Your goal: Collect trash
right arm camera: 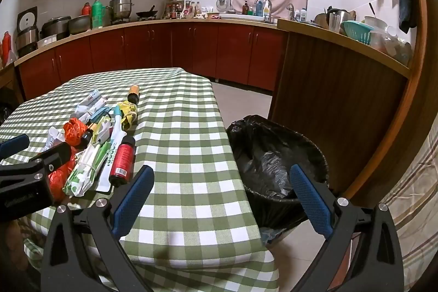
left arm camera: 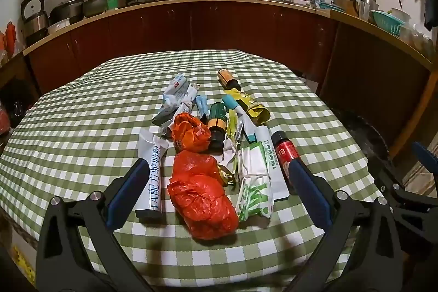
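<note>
**Ana:** Right, both tools hover over the green-and-white checked tablecloth (left arm camera: 82, 111) with nothing picked up. The left gripper (left arm camera: 219, 177) has its jaws spread wide and empty, and the right gripper (right arm camera: 221, 193) is just as wide, nothing between its blue pads.

**Ben:** And the trash?

**Ana:** Heaped mid-table. In the left wrist view, the crumpled red-orange plastic bag (left arm camera: 201, 193) lies dead centre between the jaws. At nine o'clock from it lies the white printed paper tube (left arm camera: 153, 174); at three o'clock, the green-and-white folded paper packet (left arm camera: 256, 182). Further out at two o'clock is the red cylindrical bottle with a black cap (left arm camera: 286, 152).

**Ben:** How does that bag handle?

**Ana:** Light and soft, I'd judge, and slippery film. It should squash down, so pinch across the bulky middle, not a loose edge.

**Ben:** The bottle?

**Ana:** Stiff and round, likely to roll. Grip across the body, square on.

**Ben:** Where does it all go?

**Ana:** In the right wrist view, the black-lined round bin (right arm camera: 276, 152) stands on the floor, at three o'clock off the table's edge.
</note>
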Demonstrator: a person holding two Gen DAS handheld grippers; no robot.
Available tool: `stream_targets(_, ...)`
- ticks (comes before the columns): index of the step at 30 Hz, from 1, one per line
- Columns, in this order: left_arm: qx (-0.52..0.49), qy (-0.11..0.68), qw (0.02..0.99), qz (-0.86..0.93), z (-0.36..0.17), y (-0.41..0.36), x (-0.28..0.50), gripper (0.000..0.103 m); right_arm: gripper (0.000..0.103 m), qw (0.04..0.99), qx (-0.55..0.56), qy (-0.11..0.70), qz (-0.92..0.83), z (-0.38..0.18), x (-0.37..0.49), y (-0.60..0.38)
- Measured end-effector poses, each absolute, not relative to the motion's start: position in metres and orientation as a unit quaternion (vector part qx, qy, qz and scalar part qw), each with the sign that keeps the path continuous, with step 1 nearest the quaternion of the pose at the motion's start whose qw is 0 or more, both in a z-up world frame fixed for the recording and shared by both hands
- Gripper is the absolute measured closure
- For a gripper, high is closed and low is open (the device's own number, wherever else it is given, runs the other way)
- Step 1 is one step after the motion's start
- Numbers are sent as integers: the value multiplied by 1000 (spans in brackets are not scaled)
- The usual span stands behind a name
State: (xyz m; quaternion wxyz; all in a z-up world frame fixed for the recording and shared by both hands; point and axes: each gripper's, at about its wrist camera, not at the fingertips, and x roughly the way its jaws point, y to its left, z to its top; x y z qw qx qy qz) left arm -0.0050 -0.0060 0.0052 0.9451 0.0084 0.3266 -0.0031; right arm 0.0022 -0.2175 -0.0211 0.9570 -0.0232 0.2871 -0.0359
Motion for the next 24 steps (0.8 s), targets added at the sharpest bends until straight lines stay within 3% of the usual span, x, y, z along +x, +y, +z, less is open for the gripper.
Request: stream_targets(24, 12, 333, 943, -2, -1, -4, -1, 4, 6, 957, -21, 286, -35, -22, 3, -218)
